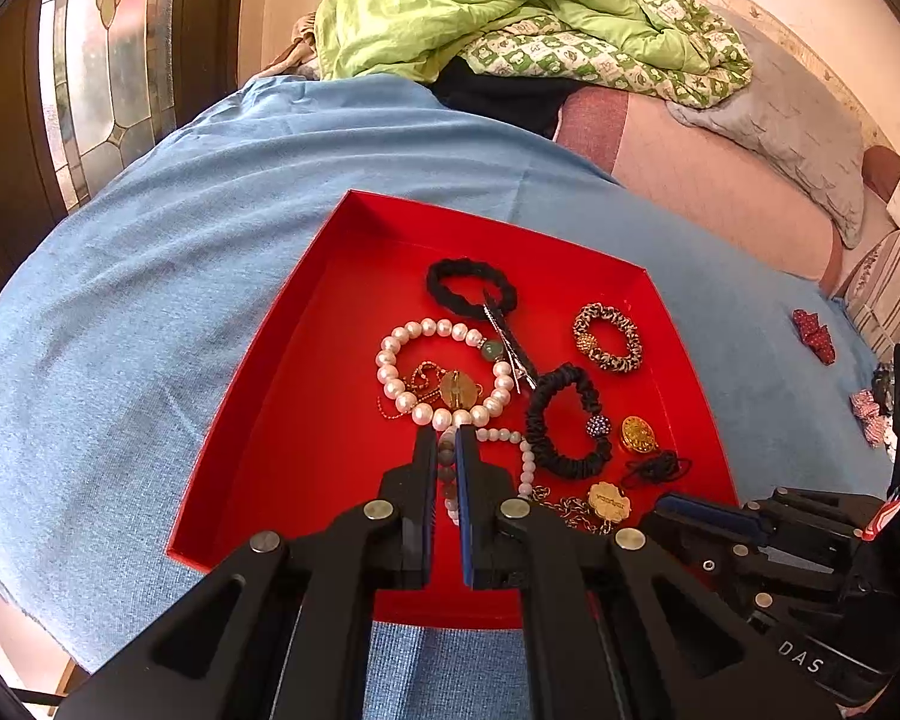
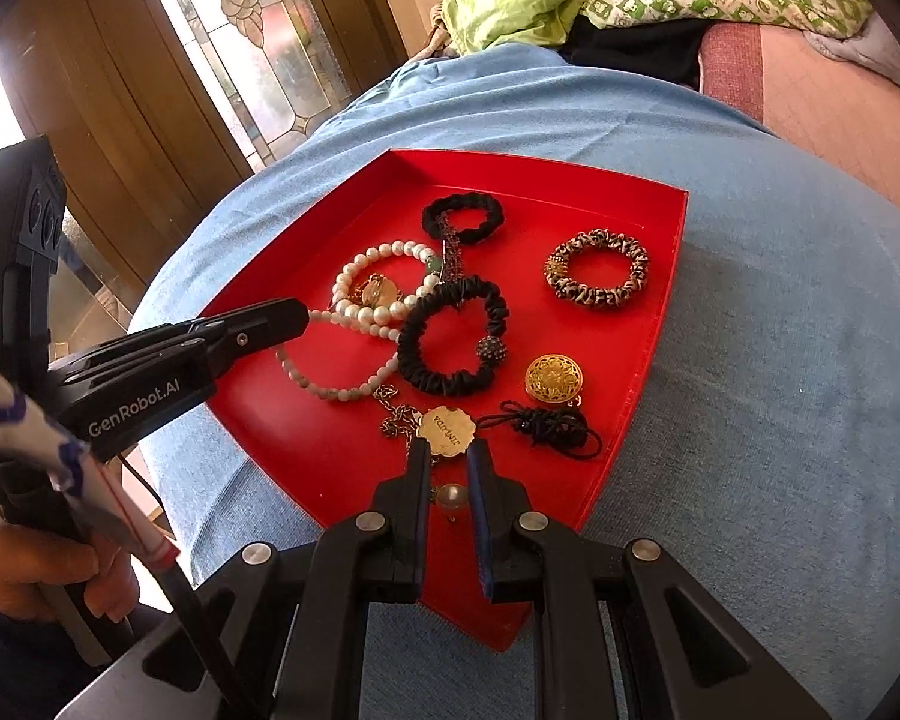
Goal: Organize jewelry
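Note:
A red tray (image 1: 258, 420) on a blue cloth holds a pearl bracelet (image 1: 390, 360), black scrunchies (image 1: 564, 414), a leopard scrunchie (image 1: 607, 338), a gold brooch (image 1: 638, 434) and a black cord (image 1: 657, 468). My left gripper (image 1: 448, 435) is shut on a strand of small pale beads (image 1: 525, 462) just below the pearl bracelet. From the right wrist its tip (image 2: 303, 317) meets that strand (image 2: 330, 390). My right gripper (image 2: 449, 450) has its tips closed narrowly on the edges of a gold tag pendant (image 2: 447, 431) on a chain (image 2: 393, 420). A pale ball (image 2: 450, 495) shows between its fingers.
The blue cloth (image 1: 150, 300) covers a bed. A green quilt (image 1: 480, 6) is heaped at the far end, with a grey pillow (image 1: 798, 120) to the right. Red bows (image 1: 813, 336) lie on the cloth right of the tray. A stained-glass door (image 2: 240, 30) stands at the left.

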`<state>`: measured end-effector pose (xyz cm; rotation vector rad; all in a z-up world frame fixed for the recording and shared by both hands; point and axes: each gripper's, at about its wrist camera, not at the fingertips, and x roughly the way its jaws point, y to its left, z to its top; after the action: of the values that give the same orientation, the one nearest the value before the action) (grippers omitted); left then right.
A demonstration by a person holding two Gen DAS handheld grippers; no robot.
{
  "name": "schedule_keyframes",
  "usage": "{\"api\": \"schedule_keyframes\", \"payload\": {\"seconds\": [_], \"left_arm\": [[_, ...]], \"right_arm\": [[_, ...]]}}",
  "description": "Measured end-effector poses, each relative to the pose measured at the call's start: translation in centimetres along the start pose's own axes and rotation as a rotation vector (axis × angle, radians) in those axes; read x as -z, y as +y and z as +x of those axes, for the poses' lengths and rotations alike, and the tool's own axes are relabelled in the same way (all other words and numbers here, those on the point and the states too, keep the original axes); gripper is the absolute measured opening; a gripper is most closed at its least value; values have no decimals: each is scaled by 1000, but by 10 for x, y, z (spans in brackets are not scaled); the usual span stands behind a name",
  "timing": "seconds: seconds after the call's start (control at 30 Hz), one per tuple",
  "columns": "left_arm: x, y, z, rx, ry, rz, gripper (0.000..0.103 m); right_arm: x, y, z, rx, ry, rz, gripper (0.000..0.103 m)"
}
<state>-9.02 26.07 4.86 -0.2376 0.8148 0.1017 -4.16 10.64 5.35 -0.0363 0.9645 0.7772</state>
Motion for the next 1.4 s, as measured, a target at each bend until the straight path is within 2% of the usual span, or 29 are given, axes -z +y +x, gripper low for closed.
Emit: {"api": "schedule_keyframes", "payload": {"seconds": [0.47, 0.53, 0.6, 0.87, 0.93, 0.97, 1.03, 1.1, 1.13, 1.2, 1.3, 1.4], "left_arm": [[0, 0, 0, -15, -4, 2, 6], [-1, 0, -1, -16, -9, 1, 10], [0, 0, -3, -21, -16, 2, 21], [-2, 1, -6, -38, -36, 0, 25], [-3, 2, -9, -50, -49, -2, 30], [-3, 2, -11, -61, -59, -2, 36], [-4, 1, -16, -79, -88, -5, 46], [-6, 0, -25, -102, -136, -11, 58], [-7, 0, -32, -118, -170, -17, 62], [-8, -1, -46, -150, -240, -33, 80], [-8, -4, -71, -239, -346, -67, 95], [-7, -6, -91, -332, -388, -119, 97]], "right_arm": [[0, -1, -1, -13, 5, 2, 16], [-1, -2, -2, -11, 1, 2, 21], [-1, -1, -4, -12, -7, 2, 23], [-3, -4, -14, -20, -34, 17, 23], [-4, -6, -19, -14, -46, 21, 24], [-4, -8, -23, -5, -55, 24, 25], [-4, -10, -28, 11, -71, 29, 40], [-4, -12, -36, 53, -93, 31, 50], [-5, -13, -40, 93, -105, 23, 57], [-5, -13, -48, 159, -118, 11, 65], [-5, -10, -67, 265, -162, -18, 74], [-1, -6, -93, 361, -223, -57, 82]]}}
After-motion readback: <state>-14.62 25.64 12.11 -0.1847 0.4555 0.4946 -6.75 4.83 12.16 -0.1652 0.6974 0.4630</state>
